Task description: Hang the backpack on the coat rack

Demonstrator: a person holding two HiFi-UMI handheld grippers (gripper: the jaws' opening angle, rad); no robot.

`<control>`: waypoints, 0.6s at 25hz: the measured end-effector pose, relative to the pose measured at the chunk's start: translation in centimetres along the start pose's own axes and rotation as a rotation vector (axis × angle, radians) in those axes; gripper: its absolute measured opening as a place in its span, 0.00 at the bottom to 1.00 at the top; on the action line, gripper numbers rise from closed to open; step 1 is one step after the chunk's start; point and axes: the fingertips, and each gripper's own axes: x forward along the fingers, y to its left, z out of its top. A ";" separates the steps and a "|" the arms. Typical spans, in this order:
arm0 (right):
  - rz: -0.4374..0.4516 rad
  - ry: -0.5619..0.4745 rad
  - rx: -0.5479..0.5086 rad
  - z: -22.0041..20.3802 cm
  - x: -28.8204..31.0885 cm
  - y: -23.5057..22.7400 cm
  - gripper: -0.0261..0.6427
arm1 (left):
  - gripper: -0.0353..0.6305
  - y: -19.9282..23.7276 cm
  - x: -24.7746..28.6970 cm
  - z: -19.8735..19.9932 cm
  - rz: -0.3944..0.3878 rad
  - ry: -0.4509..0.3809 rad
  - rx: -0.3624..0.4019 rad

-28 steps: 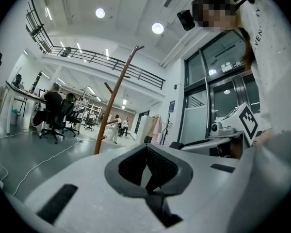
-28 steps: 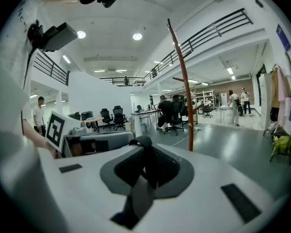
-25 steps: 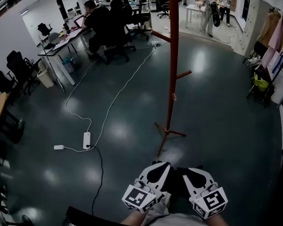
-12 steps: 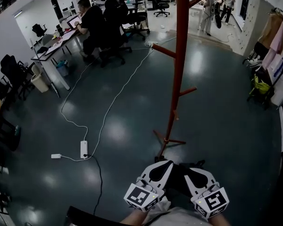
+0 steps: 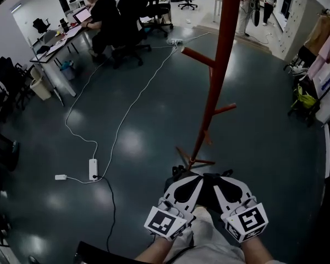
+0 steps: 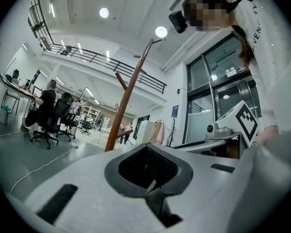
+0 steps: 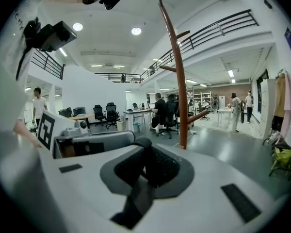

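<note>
Left gripper (image 5: 187, 183), right gripper (image 5: 223, 183): lower centre, both clamped on the black fabric backpack (image 5: 204, 198) hanging between them. Red-brown wooden coat rack (image 5: 219, 76): just beyond, upper centre. Handling advice: raise the backpack above an angled peg (image 5: 198, 56), then lower it on.

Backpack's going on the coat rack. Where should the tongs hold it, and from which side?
By the strap, from the side facing away from the rack, as now. The left gripper and right gripper are each shut on strap, with the backpack between them. That probably leaves strap free to drop over an upslanting peg of the coat rack.
</note>
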 end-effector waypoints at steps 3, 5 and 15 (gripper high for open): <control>0.009 0.003 0.004 0.5 2.1 -0.8 0.10 | 0.07 1.2 1.2 0.8 0.026 -0.011 -0.039; 0.016 0.008 0.006 0.6 3.2 -1.3 0.10 | 0.07 2.0 1.9 0.7 0.046 -0.009 -0.045; 0.036 0.043 -0.002 0.4 8.8 -5.1 0.10 | 0.07 6.5 6.2 -0.4 0.103 0.006 -0.073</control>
